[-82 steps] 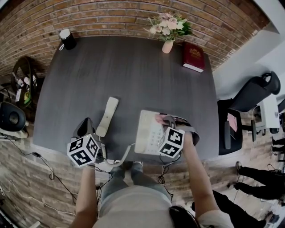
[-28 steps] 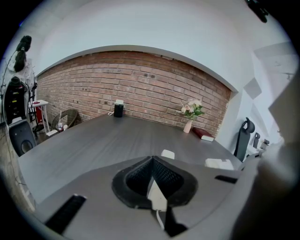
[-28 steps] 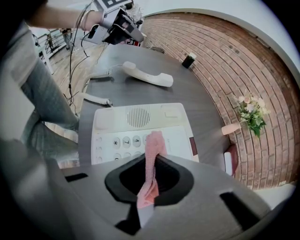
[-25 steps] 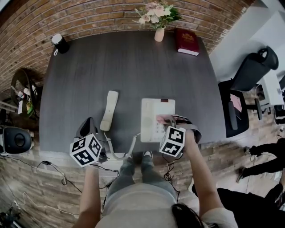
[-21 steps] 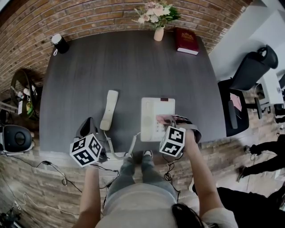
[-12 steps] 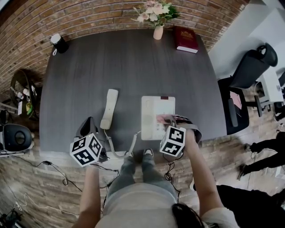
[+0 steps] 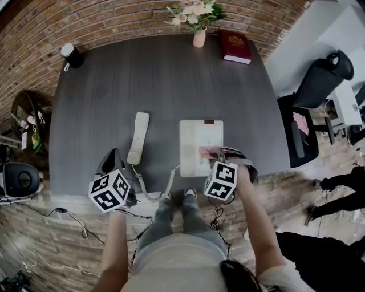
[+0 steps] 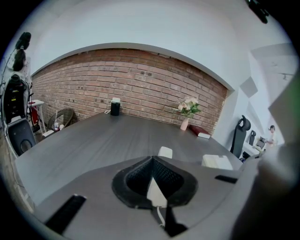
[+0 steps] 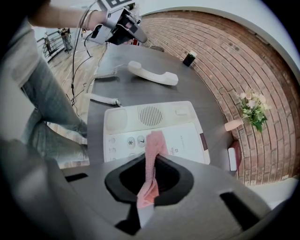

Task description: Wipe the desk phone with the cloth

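Observation:
The white desk phone base (image 7: 199, 140) lies near the desk's front edge, and its keypad and speaker grille (image 9: 151, 116) face up. Its handset (image 7: 137, 137) lies off the cradle to the left, joined by a coiled cord (image 7: 165, 185). My right gripper (image 7: 215, 154) is shut on a pink cloth (image 9: 154, 142) that hangs onto the keypad at the base's near right. My left gripper (image 7: 112, 164) rests left of the handset's near end, fingertips together and holding nothing. Beyond it lie the handset (image 8: 164, 152) and the phone base (image 8: 216, 161).
At the desk's far edge stand a black mug (image 7: 70, 55), a vase of flowers (image 7: 197, 17) and a red book (image 7: 234, 46). A black office chair (image 7: 316, 85) stands to the right, with people's legs (image 7: 336, 197) beyond it. A brick wall runs behind the desk.
The head view has shifted slightly. My right gripper keeps the cloth on the phone's near right part, and the left gripper stays beside the handset.

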{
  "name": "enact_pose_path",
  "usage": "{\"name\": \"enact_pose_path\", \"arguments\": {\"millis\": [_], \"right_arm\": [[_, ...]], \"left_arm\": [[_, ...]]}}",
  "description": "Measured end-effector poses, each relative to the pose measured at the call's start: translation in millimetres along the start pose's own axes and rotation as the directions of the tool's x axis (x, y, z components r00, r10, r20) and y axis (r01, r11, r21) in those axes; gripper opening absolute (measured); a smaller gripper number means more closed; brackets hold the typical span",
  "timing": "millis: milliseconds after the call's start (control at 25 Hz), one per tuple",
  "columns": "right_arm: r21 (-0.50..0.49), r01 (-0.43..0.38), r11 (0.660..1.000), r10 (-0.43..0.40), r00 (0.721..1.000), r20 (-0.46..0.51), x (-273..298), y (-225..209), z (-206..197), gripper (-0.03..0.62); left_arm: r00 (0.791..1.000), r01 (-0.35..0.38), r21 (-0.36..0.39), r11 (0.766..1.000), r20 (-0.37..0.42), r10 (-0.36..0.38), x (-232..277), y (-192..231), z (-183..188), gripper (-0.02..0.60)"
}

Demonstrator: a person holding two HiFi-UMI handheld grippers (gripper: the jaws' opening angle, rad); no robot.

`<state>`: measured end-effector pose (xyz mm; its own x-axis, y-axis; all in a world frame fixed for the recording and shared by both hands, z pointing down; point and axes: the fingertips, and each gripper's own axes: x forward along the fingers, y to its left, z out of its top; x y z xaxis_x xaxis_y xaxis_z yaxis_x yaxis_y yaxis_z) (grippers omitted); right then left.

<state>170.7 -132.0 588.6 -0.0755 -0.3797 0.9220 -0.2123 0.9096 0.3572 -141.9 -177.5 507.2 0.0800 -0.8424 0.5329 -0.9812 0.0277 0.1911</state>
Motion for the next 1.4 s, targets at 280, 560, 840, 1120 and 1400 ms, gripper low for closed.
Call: {"name": "enact_pose_path", "arguments": {"millis": [280, 560, 840, 1120, 1400], "right_arm": [[0.014, -0.013, 1.0, 0.013, 1.0, 0.003, 0.2, 9.5, -1.4, 0.023], [0.023, -0.012, 1.0, 0.012, 1.0, 0.003, -0.2, 17.1, -4.9, 0.023], [0.035, -0.017, 0.999, 0.017, 1.0, 0.01, -2.3, 27.7, -3.9, 0.023], [0.051, -0.024, 0.998, 0.023, 1.0, 0.016, -3.6, 38.4, -3.8, 0.023], [0.057, -0.028, 0.998, 0.027, 1.0, 0.013, -5.4, 49.6, -5.7, 0.023]], "left_arm": [[1.0, 0.017, 0.009, 1.0, -0.01, -0.017, 3.1, -3.3, -1.9, 0.005], [0.999, 0.038, 0.023, 0.999, -0.022, -0.038, 5.9, -8.8, -6.4, 0.005], [0.998, 0.059, 0.034, 0.998, -0.033, -0.058, 6.3, -10.2, -11.6, 0.005], [0.996, 0.073, 0.043, 0.996, -0.046, -0.071, 5.6, -8.1, -15.4, 0.005], [0.995, 0.089, 0.058, 0.994, -0.057, -0.085, 3.5, -7.2, -19.1, 0.005]]}}
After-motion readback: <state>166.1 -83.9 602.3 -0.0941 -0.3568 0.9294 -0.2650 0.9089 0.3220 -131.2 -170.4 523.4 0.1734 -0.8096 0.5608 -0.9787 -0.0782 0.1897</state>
